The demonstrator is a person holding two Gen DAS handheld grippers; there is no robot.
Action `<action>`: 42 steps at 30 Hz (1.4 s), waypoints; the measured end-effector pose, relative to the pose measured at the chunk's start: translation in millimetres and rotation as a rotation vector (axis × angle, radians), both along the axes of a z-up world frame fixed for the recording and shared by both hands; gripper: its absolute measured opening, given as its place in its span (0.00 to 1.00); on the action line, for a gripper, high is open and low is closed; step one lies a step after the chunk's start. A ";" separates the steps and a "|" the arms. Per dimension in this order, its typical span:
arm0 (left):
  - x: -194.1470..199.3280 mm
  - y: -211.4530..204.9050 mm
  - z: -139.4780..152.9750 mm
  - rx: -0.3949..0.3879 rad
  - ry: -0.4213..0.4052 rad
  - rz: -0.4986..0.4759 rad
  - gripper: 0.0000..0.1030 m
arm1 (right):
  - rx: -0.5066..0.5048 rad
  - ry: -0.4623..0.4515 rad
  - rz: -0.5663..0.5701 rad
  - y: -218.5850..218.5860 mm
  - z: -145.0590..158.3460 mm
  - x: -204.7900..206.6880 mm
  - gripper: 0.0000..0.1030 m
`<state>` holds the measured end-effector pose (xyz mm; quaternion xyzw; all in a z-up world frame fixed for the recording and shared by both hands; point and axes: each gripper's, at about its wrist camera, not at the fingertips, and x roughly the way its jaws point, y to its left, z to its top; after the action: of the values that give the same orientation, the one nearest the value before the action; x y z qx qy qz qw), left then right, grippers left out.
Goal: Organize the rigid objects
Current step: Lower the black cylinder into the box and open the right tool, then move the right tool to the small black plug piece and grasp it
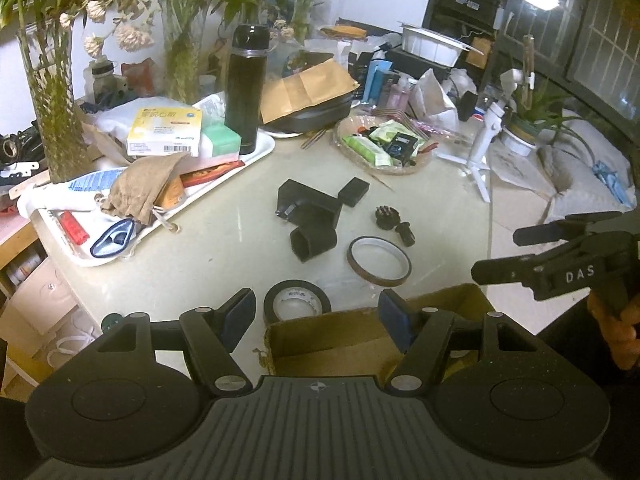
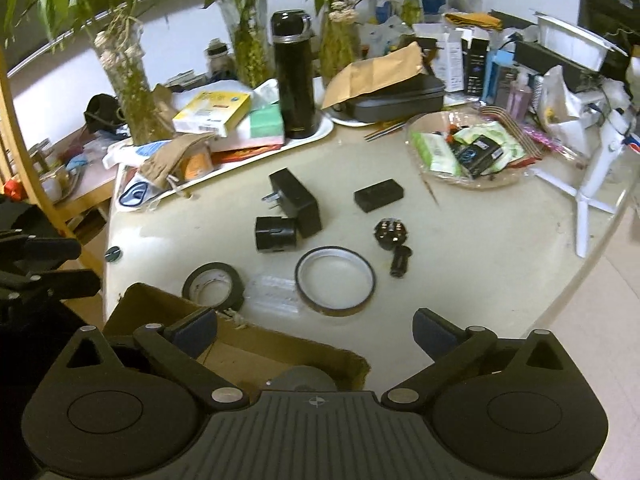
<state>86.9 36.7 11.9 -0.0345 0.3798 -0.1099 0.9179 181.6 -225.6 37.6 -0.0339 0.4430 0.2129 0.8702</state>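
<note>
The left hand-held gripper (image 1: 316, 316) is hovering over the near edge of the desk (image 1: 224, 248) with its blue-padded jaws standing partly apart and nothing between them. The right hand-held gripper (image 2: 316, 330) is hanging beside it, jaws spread wide and empty. Under both, one open brown cardboard box (image 1: 360, 340) is sitting at the near edge; a grey round thing is lying inside it, too hidden to identify.

Just beyond the box, two tape rolls are lying flat: one black roll of tape with a white core (image 2: 213, 286) touching the box's far corner, and one thin amber ring of tape (image 2: 335, 280) beside it. One clear plastic piece (image 2: 276, 294) is resting between them. Farther in, two black plug adapters (image 2: 290, 210) are touching each other, one flat black rectangular block (image 2: 378, 194) is lying apart, and two small black round parts (image 2: 394, 246) are sitting near each other.

Along the far edge, one white tray (image 1: 256, 156) is carrying one tall black flask (image 2: 294, 76), and one clear dish of packets (image 2: 468, 150) is standing to its right. The cream desk is glossy; green plants in glass vases (image 1: 52, 92) are lining the white wall.
</note>
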 end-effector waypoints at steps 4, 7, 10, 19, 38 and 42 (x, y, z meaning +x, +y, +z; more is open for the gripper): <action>-1.6 0.0 0.0 0.009 0.001 -0.004 0.66 | 0.001 -0.009 -0.022 -5.5 -1.5 -0.3 1.00; -2.2 -0.1 0.4 0.007 0.000 -0.009 0.66 | 0.001 -0.018 -0.045 -9.4 -2.4 -1.1 1.00; -3.9 -1.3 -0.2 0.012 -0.009 -0.022 0.66 | 0.021 -0.019 -0.070 -14.1 -4.4 -1.4 1.00; -4.3 0.7 -11.0 0.036 -0.005 -0.034 0.66 | -0.002 -0.017 -0.095 -14.4 -19.0 1.2 1.00; 11.4 14.9 -29.7 0.065 0.000 -0.020 0.66 | 0.001 0.002 -0.127 -15.1 -41.8 37.7 1.00; 14.6 18.0 -34.6 0.074 0.002 -0.008 0.66 | 0.008 -0.003 -0.133 -15.4 -46.4 45.5 1.00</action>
<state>101.5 54.7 -22.7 0.0010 0.3845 -0.0992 0.9178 227.1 -241.0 -8.8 -0.0009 0.4421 0.1562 0.8832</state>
